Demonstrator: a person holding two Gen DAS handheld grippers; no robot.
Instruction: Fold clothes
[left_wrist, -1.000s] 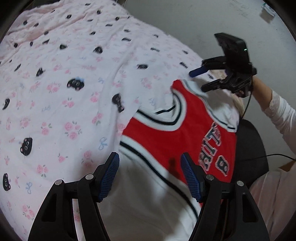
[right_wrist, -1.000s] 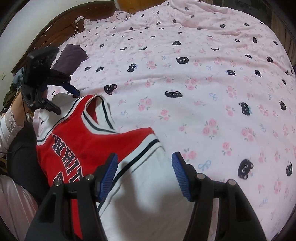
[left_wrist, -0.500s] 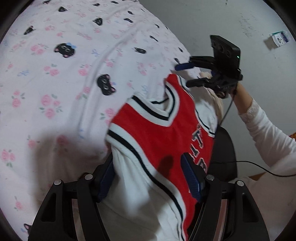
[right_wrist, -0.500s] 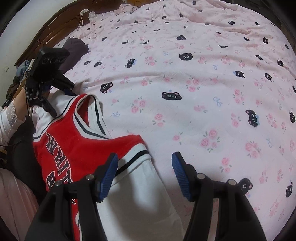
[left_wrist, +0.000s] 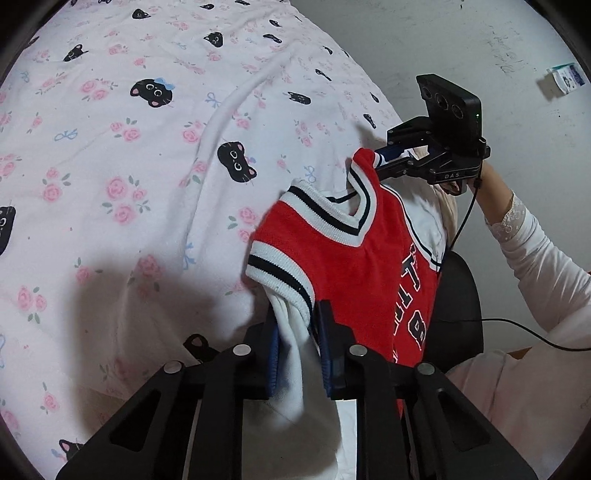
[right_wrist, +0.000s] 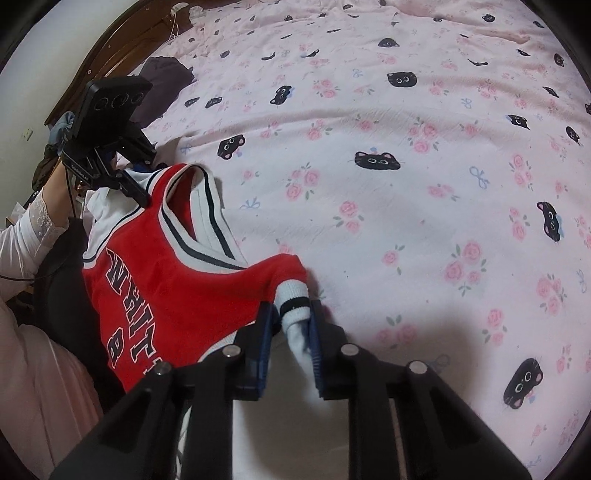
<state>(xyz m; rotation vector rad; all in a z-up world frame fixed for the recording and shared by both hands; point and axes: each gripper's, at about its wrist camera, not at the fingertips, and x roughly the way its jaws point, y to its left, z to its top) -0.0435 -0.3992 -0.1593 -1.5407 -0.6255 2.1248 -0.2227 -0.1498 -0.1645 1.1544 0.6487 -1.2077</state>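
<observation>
- Jersey (left_wrist: 343, 266): red knit, white-and-black ribbed trim, worn over a white undershirt; held up by its two shoulders at the near edge of the bed (left_wrist: 110, 155), lower part hanging off that edge toward the person.
- Left gripper (left_wrist: 297, 354): jaws closing, pads pinching the white sleeve just below one striped armhole band.
- Right gripper (right_wrist: 293, 345): jaws closing on the other striped shoulder band and the white cloth under it.
- Risk, slip: each pinch appears to take a narrow bunch of cloth near the trim; a sharp lift or tug could pull a shoulder free.
- Risk, layers: one pinch may hold only the white undershirt, so the red layer could sag or twist and the fold go crooked.
- Risk, snag: the hanging hem could drag on the bed edge or the dark seat behind.
- Lettering, jersey front: "WHIT" and "8" legible, rest hidden in folds.
- Marking, gripper body: "DAS".
</observation>
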